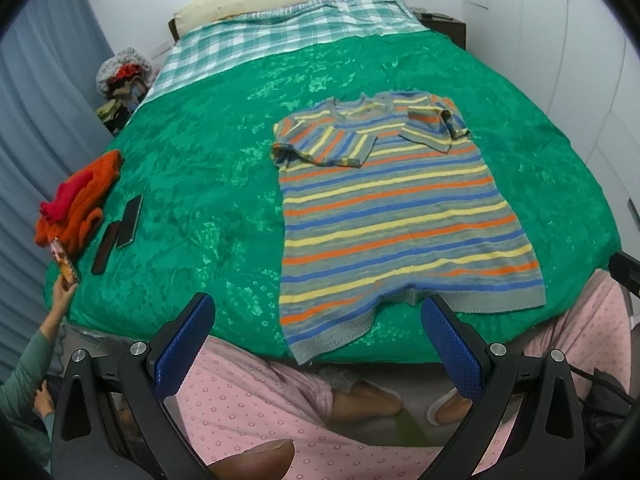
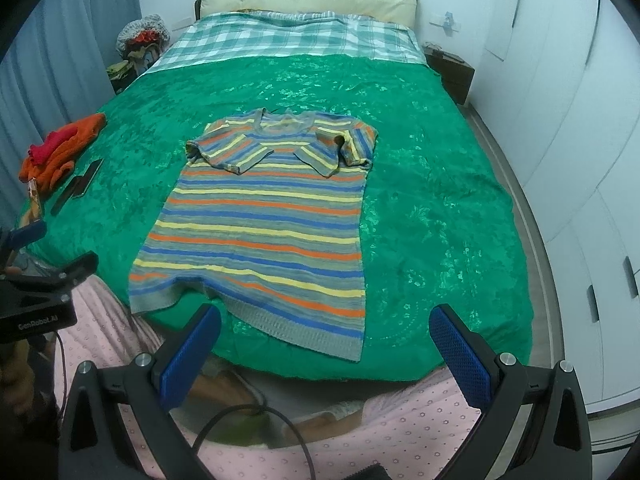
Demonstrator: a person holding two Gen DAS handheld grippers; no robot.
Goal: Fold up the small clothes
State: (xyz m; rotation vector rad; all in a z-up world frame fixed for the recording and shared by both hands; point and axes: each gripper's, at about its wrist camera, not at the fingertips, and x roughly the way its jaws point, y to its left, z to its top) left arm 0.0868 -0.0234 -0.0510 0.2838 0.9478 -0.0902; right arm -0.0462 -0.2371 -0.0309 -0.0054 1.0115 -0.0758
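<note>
A striped knit T-shirt (image 1: 400, 208) in grey, blue, yellow and orange lies flat on the green bedspread (image 1: 208, 184), both short sleeves folded inward over the chest. Its hem hangs slightly over the near bed edge. It also shows in the right wrist view (image 2: 264, 224). My left gripper (image 1: 318, 336) is open and empty, hovering just off the bed edge near the hem's left corner. My right gripper (image 2: 326, 340) is open and empty, near the hem's right corner. The left gripper's body (image 2: 44, 292) shows at the left of the right wrist view.
A pile of orange and red clothes (image 1: 80, 200) lies at the bed's left edge, with two dark phones (image 1: 120, 228) beside it. Another person's hand holds a phone (image 1: 64, 266) there. A checked sheet (image 1: 280, 40) and pillow lie at the head. White wardrobes (image 2: 580, 160) stand on the right.
</note>
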